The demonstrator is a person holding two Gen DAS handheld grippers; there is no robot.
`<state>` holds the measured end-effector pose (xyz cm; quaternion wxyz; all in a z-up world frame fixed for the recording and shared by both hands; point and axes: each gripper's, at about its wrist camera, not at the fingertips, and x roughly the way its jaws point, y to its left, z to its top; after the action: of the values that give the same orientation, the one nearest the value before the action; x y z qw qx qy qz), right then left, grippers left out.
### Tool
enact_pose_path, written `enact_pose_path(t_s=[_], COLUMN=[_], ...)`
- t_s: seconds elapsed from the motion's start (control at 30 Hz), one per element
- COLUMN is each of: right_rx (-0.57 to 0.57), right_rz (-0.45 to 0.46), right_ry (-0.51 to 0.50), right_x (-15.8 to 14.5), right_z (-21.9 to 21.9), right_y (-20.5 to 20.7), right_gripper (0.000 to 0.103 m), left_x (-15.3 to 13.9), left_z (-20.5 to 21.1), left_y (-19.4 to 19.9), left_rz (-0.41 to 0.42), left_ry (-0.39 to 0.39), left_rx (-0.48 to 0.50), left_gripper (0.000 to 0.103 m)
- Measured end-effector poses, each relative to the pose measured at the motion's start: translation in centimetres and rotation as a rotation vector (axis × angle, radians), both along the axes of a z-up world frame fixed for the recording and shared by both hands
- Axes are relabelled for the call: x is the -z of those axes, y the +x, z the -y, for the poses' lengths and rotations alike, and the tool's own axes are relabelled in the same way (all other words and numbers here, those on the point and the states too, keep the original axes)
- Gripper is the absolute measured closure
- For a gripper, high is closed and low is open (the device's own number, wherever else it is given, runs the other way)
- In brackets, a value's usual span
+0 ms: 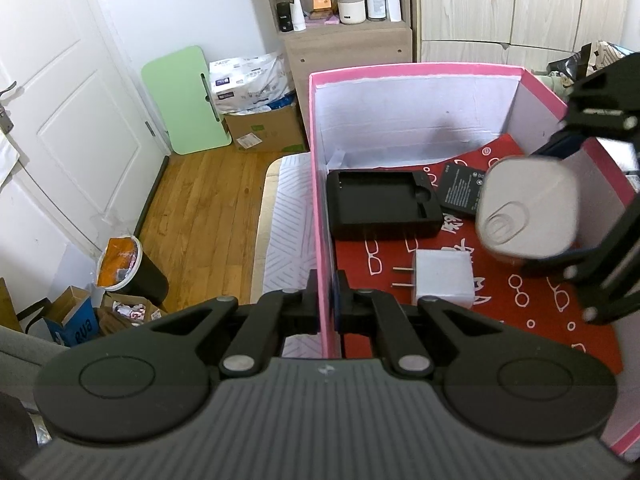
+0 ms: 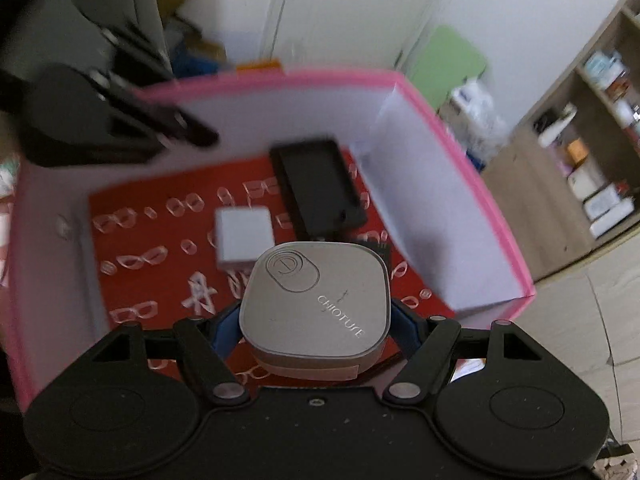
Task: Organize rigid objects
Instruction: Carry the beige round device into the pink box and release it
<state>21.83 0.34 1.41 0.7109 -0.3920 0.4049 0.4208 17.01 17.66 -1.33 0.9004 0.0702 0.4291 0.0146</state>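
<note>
- Right wrist view puts the grey square device [image 2: 316,304] at its centre, pinched on two opposite sides by the right tongs [image 2: 316,328], whose blue pads [image 2: 224,332] stand wide apart around it; it hangs above the red patterned floor of the pink box [image 2: 516,248], not yet set down.
- Directly under and just beyond the device lie a white plug adapter [image 2: 245,236], a black charger cradle [image 2: 320,188] and, mostly hidden, a flat black battery.
- Risk, as I judge it: let go from this height, the device could land on the adapter or its prongs, tip, or knock the smaller pieces together. The bare red floor near the box's near wall looks safer.
- Risk: this view is blurred, which suggests quick motion; a swing too far could strike the box wall.
- Left wrist view shows the left tongs [image 1: 327,300] pressed together on the rim of the box's pink side wall [image 1: 320,184], steadying it. If that pinch slips, the light box may shift as the device goes in.
- Only the left wrist view shows the battery [image 1: 462,190] whole, the adapter's prongs [image 1: 402,276], and the bed surface [image 1: 286,216] beside the box.
- Only the right wrist view shows the device's lettered top and how the pads hold it.
</note>
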Motion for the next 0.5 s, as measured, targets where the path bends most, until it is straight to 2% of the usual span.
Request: enact_pose_path(t_s=[0.1,0.2,0.37,0.43,0.5], right_rx=[-0.002,0.025,0.034,0.04,0.035], right_rz=[-0.045,-0.144,-0.209,-0.194,-0.118], right_ry=[0.001,0.036,0.053,0.056,0.068], right_x=[0.6,0.7,1.9,1.7,1.2], right_z=[-0.8,-1.4,-2.0,-2.0,-1.7], right_y=[0.5,1.6,2.0,2.2,1.6], right_gripper=[0.025,0.025,0.025,0.025,0.026], left_x=[-0.1,-0.1,-0.1,-0.1,0.0], left_z=[0.0,0.0,-0.1,-0.1,-0.1], left_y=[-0.1,-0.1,0.0,0.0,-0.1], left_rz=[0.002,0.002,0.002,0.003,0.005], left_ry=[-0.002,-0.002,-0.007,-0.006,-0.003], left_rx=[-0.002,-0.004,-0.005,-0.004,-0.002], left_gripper=[0.098,0.098,0.098,0.098,0.098])
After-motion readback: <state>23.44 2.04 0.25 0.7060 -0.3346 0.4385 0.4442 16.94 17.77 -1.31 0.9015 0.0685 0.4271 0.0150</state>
